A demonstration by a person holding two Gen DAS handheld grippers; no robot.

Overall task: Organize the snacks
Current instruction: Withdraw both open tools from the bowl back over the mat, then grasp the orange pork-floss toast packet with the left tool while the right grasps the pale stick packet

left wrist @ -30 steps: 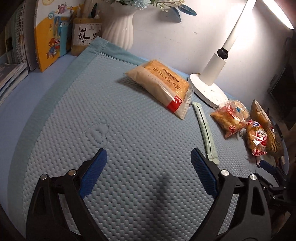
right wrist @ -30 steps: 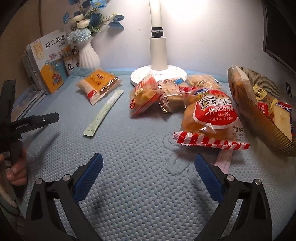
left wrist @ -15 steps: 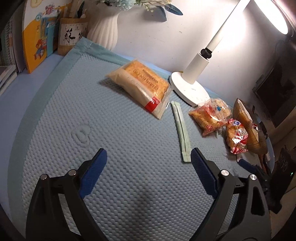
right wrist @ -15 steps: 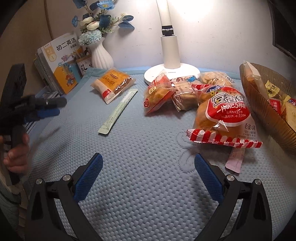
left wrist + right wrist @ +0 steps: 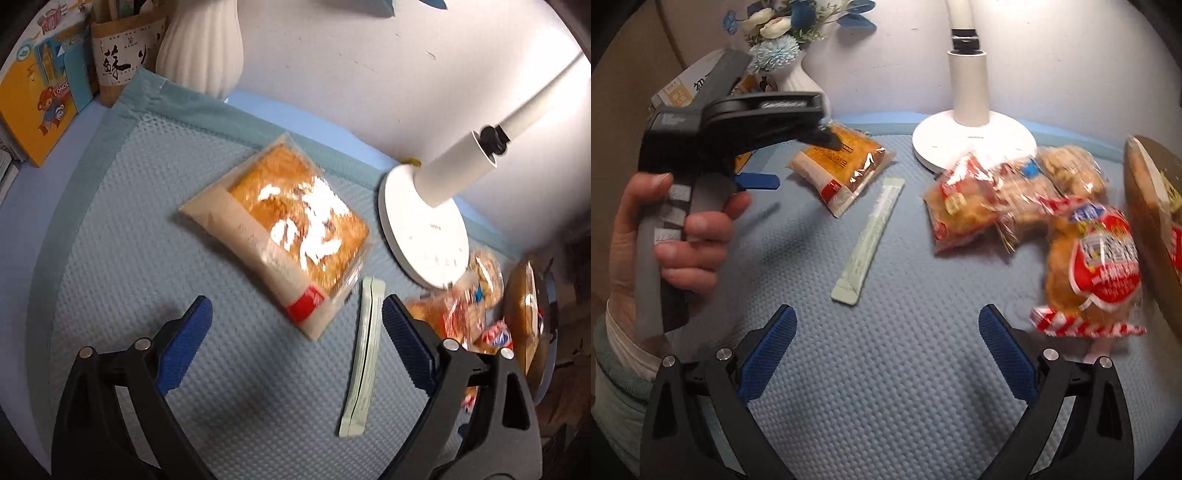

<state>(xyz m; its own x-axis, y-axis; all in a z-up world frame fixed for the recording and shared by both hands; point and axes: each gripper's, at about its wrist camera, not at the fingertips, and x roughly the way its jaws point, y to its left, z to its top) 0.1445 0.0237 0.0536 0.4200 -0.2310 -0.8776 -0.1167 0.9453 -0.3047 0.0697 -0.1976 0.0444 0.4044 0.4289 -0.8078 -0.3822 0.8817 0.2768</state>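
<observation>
A flat orange cake packet [image 5: 284,229] [image 5: 842,166] lies on the blue mat just ahead of my left gripper [image 5: 295,332], which is open and empty. A thin pale green stick sachet [image 5: 364,365] [image 5: 870,236] lies beside its right finger. My right gripper [image 5: 886,339] is open and empty above bare mat. Red-and-clear bread bags [image 5: 964,199] and a bigger red bun bag [image 5: 1093,273] are piled at the right, by a brown basket [image 5: 1148,206] with snacks in it. A hand holds the left gripper's handle [image 5: 676,206] in the right wrist view.
A white lamp base [image 5: 424,236] [image 5: 975,142] stands at the back of the mat. A white vase [image 5: 201,44] with flowers, a pen holder [image 5: 118,62] and upright books [image 5: 40,88] line the back left. The blue quilted mat [image 5: 886,387] covers the desk.
My left gripper has moved forward toward the orange cake packet and the green sachet, which now look much bigger. The right gripper has shifted left, so the snack pile sits further right.
</observation>
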